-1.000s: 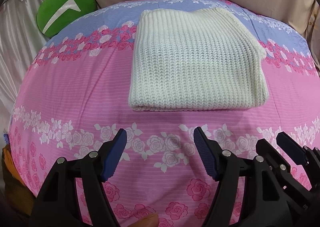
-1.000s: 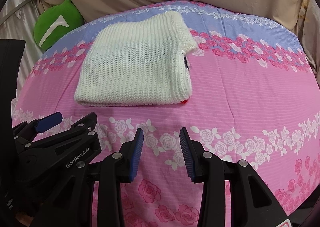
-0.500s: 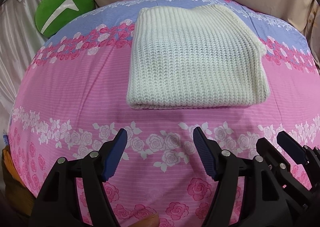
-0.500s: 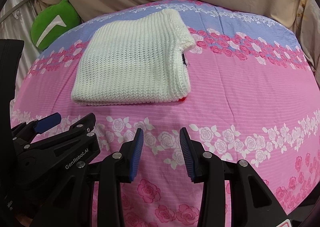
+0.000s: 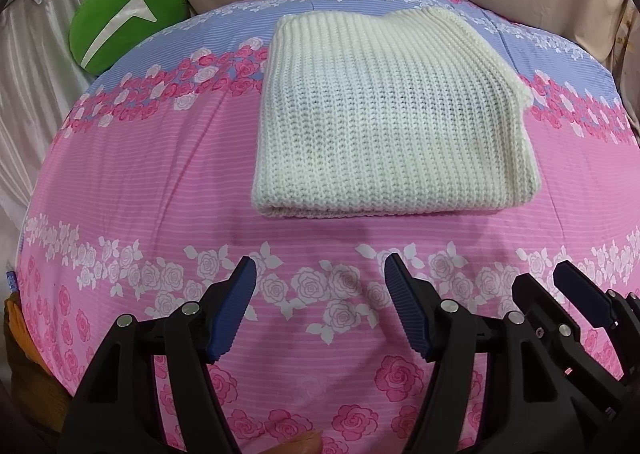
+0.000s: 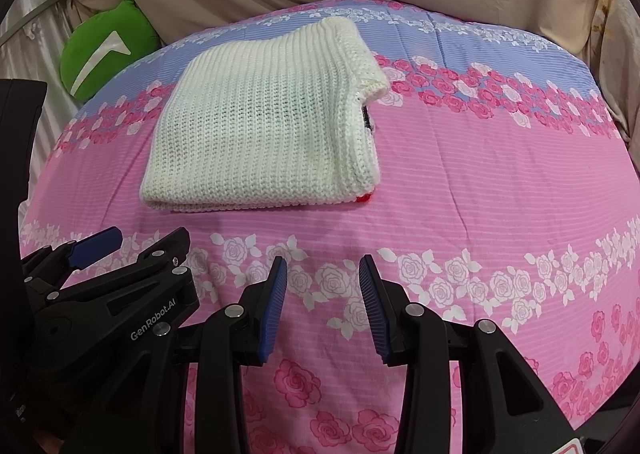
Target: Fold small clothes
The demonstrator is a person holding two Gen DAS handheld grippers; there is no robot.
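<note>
Right wrist view: the white lettering "GenRobot.AI" stands on the black body of the left tongs (image 6: 96, 250), at the lower left of the picture (printed along the arm, slanting upward). The green cushion (image 6: 102, 53) bears a white angled mark, without letters. No other text or number is legible in either view.
</note>
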